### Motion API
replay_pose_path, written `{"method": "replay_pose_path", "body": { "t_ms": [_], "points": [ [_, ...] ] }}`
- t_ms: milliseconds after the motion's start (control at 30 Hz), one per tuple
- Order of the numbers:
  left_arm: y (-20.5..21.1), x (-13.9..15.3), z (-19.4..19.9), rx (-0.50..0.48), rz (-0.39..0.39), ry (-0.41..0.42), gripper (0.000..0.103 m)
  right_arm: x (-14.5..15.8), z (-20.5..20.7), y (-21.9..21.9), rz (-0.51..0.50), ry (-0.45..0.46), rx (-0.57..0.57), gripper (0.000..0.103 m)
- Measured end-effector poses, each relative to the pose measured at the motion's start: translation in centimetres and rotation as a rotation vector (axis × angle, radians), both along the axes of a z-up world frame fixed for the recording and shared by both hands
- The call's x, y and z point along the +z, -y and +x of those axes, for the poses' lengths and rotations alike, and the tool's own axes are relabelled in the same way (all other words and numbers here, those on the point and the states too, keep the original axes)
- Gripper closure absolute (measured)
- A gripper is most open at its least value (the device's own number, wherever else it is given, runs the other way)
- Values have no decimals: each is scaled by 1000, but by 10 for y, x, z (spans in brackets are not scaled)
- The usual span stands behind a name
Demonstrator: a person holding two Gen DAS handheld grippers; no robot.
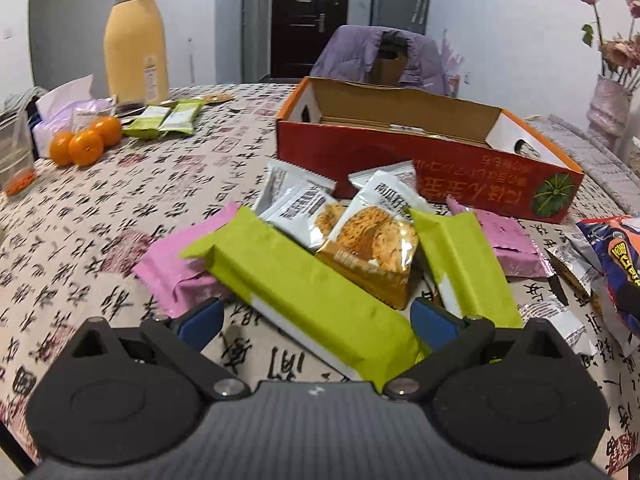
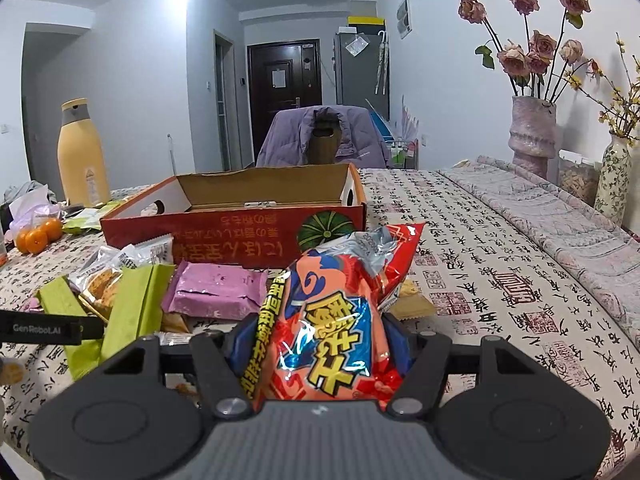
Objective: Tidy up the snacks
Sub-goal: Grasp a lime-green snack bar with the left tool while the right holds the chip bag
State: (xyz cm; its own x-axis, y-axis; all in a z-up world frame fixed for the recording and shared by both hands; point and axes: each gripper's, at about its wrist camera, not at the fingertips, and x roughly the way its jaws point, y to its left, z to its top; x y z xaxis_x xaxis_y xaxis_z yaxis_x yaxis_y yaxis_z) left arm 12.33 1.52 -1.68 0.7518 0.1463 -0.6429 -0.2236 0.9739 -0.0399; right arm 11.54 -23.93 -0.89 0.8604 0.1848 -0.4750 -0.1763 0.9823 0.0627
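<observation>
The right gripper (image 2: 318,344) is clamped on a puffy red foil snack bag (image 2: 332,320): light, slippery, crushable. Grip it mid-body, gently.

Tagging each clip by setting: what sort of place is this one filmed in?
Most likely a home, a dining area in a flat. A table with a calligraphy-print cloth holds snacks, vases of dried roses stand by the wall, and a jacket hangs over a chair near the dark front door.
</observation>
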Motion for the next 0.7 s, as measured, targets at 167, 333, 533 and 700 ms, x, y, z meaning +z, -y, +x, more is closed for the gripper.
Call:
{"method": "replay_pose_path", "body": {
  "t_ms": [167,333,533,700],
  "points": [
    [2,-3,9,-15,-2,-24,7,-1,0,-2,-1,-5,11,39],
    [7,-4,16,-64,7,-30,32,0,-1,0,-2,-3,2,39],
    [2,-2,16,-153,29,-34,53,0,-1,1,-6,-2,-3,39],
    [-10,-1,11,-234,26,-39,70,0,0,-1,-7,-4,-6,39]
  ]
}}
